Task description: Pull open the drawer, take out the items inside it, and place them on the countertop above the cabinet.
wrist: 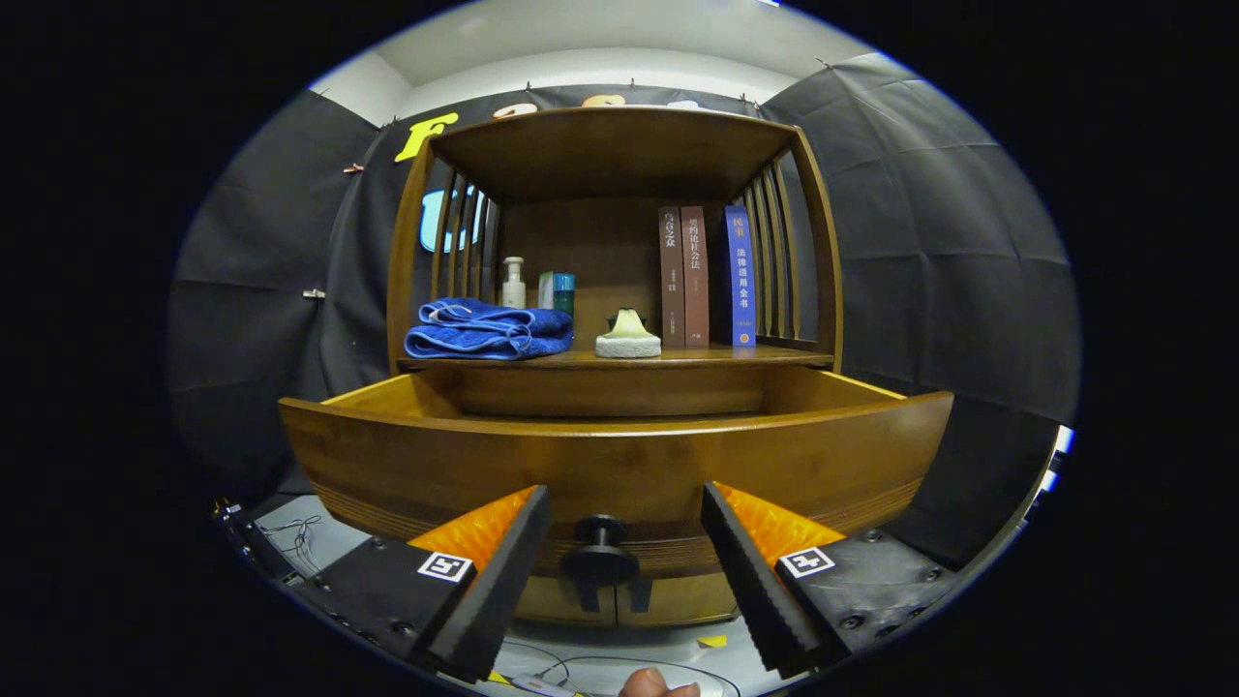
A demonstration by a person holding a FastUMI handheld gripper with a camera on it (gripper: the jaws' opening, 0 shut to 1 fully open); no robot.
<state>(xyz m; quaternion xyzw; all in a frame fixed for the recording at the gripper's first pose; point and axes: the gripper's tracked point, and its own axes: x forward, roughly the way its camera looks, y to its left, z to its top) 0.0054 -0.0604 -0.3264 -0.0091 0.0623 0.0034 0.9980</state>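
The brown wooden drawer [616, 465] stands pulled out of the cabinet, its dark round knob [599, 550] straight ahead between the fingers of the hand-held gripper [624, 571], which gapes wide, touching nothing. Its inside lies above and beyond, contents hidden.

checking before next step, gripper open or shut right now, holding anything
Gripper: open, holding nothing; fingers spread either side of the round black knob on the pulled-out brown wooden drawer.
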